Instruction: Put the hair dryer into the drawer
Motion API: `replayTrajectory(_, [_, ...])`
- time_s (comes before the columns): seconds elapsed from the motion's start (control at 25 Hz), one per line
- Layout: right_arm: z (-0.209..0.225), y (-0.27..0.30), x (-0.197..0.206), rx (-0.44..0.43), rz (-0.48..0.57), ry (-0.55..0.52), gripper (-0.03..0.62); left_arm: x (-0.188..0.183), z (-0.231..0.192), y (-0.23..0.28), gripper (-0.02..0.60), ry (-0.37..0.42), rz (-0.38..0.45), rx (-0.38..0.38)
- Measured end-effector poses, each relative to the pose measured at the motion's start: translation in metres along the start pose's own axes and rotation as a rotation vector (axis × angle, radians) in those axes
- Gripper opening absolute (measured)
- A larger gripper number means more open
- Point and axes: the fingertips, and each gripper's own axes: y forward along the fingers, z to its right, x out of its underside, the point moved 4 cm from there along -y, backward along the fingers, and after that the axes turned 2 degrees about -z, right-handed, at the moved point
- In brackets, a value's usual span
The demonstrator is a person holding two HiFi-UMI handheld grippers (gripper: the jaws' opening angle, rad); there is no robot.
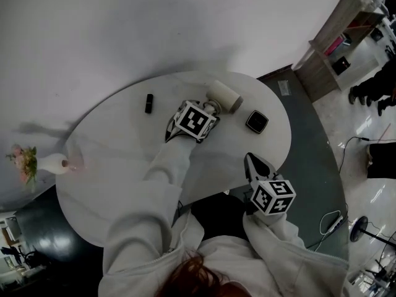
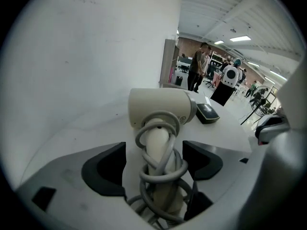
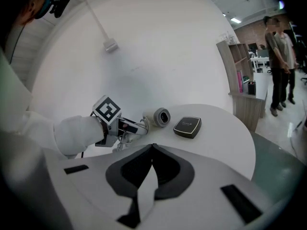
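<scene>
Right now the hair dryer [image 1: 224, 96] lies on the far side of the round white counter [image 1: 124, 141], close to the wall. Its gray cord [image 2: 158, 176] is wound around its handle. The left hand-held gripper [image 2: 158, 159] has its jaws spread wide on each side of that handle, not pressing it. The right hand-held gripper [image 3: 152, 150] hangs over the near right edge, pinched closed and empty. A flat black box [image 1: 257, 122] sits just right of the hair dryer.

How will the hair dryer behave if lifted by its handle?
The hair dryer is probably top-heavy: its thick barrel sits beyond the handle, so it may tilt. The cord coiled round the handle looks loose and might slip.
</scene>
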Motion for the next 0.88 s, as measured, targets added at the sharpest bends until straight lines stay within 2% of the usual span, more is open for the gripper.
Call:
replayTrajectory(0.12, [0.003,0.001,0.000,0.009,-0.004,0.001,0.049,0.005,-0.004,0.011,0.344,-0.022,-0.002,-0.009])
replayTrajectory(0.28, [0.012,0.002,0.002,0.033,-0.009,0.024,0.049,0.004,-0.007,0.009,0.342,0.017,-0.008,-0.059])
replayTrajectory(0.56, [0.008,0.004,0.005,0.023,-0.021,0.023,0.049,0.006,-0.009,0.009,0.341,-0.003,0.017,-0.064])
replayTrajectory(0.64, [0.007,0.004,0.007,0.021,-0.027,0.023,0.049,0.005,-0.010,0.007,0.315,-0.003,0.030,-0.075])
replayTrajectory(0.72, [0.007,0.003,0.008,0.020,-0.030,0.023,0.049,0.005,-0.014,0.005,0.257,0.005,0.046,-0.092])
replayTrajectory(0.88, [0.008,0.000,0.011,0.024,-0.028,0.029,0.049,0.008,-0.009,0.012,0.242,-0.001,0.069,-0.055])
